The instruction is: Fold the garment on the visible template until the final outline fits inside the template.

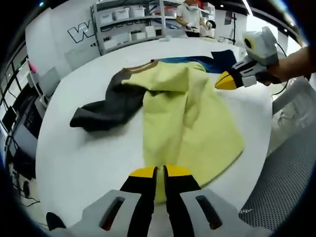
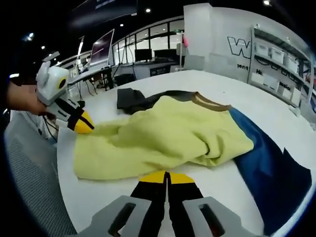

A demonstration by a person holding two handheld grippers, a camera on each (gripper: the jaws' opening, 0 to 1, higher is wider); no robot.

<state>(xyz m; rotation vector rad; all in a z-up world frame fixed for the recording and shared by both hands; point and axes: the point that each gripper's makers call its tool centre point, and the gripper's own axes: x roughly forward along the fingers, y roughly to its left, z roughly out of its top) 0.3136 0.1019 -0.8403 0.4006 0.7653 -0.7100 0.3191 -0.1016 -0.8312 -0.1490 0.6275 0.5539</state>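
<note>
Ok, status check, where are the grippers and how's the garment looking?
Left gripper shut at yellow garment's hem. Right gripper shut at its opposite edge. Garment half folded, dark sleeve splayed out, blue template partly covered. Nothing in the way.

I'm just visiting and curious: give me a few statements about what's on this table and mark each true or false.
1. The garment is mostly yellow-green with a dark sleeve. True.
2. It is already folded into a neat square. False: it lies rumpled, the sleeve spread out sideways.
3. A blue template lies partly under the garment. True.
4. The table is black. False: it is white.
5. The left gripper has its jaws wide apart. False: they look closed together.
</note>
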